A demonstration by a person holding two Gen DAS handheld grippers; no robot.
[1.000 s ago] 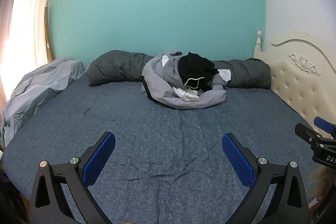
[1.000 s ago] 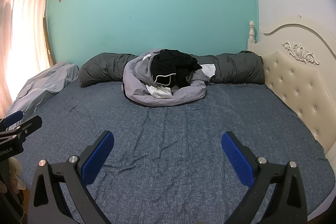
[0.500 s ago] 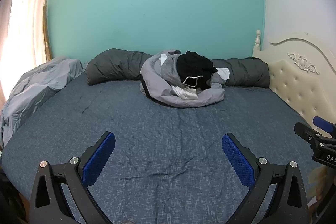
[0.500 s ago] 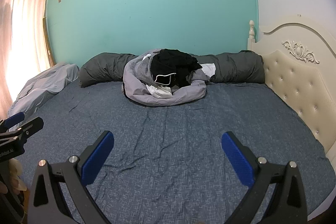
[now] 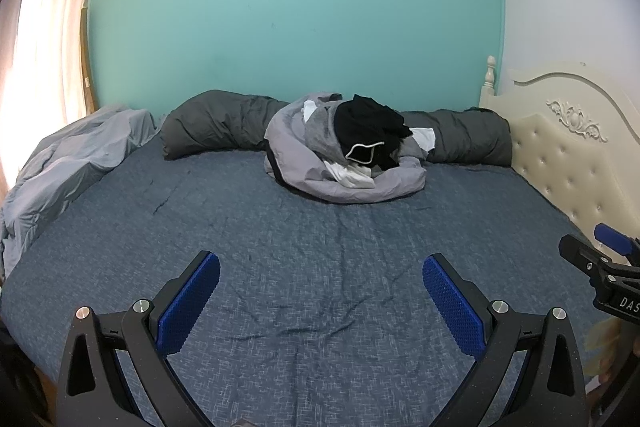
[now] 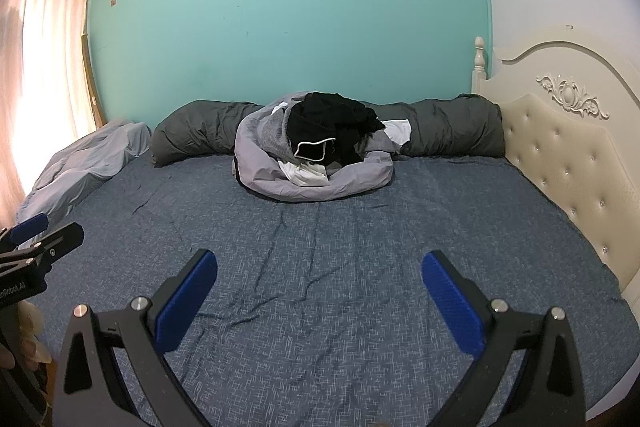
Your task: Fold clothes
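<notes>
My left gripper [image 5: 320, 291] has two black angular fingers with triangular cut-outs, each faced with a blue cross-hatched pad [image 5: 188, 309] and pinned with round silver screws. My right gripper [image 6: 320, 291] is built the same: black frame, blue textured pads [image 6: 452, 301], silver screw heads near the base of each finger. On the side of each black body there is white lettering, only partly readable.

A teal wall [image 5: 296, 27] backs the blue-sheeted bed [image 5: 304, 251]; a cream tufted headboard [image 6: 560, 147] stands right, sunlit curtains [image 6: 44, 67] left.
</notes>
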